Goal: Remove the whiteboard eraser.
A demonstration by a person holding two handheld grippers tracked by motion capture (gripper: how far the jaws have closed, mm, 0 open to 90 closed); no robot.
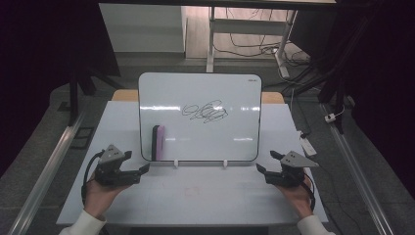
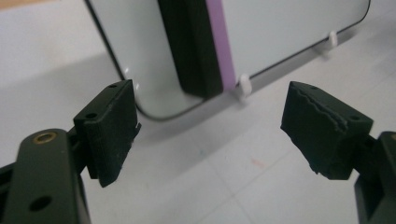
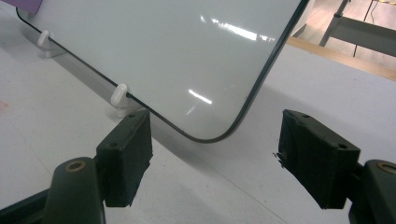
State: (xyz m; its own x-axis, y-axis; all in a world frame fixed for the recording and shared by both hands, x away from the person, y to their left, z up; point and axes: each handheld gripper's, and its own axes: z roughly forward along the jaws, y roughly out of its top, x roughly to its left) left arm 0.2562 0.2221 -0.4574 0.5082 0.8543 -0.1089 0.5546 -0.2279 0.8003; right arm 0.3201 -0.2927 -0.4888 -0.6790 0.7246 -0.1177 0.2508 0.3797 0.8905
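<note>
A small whiteboard (image 1: 199, 117) stands propped on white feet at the middle of the white table (image 1: 195, 200), with a black scribble (image 1: 205, 111) on it. A black and purple eraser (image 1: 157, 142) clings upright to its lower left corner. My left gripper (image 1: 138, 161) hovers just in front of that corner, open and empty. In the left gripper view the eraser (image 2: 198, 46) is straight ahead between the spread jaws of the left gripper (image 2: 210, 126). My right gripper (image 1: 265, 161) is open beside the board's lower right corner (image 3: 210, 135), nothing between its fingers.
White clip feet (image 3: 120, 95) hold the board's bottom edge. A faint red mark (image 1: 192, 191) is on the table in front. A white power strip (image 1: 307, 146) lies at the table's right edge. Metal rails (image 1: 49, 166) run along the floor on both sides.
</note>
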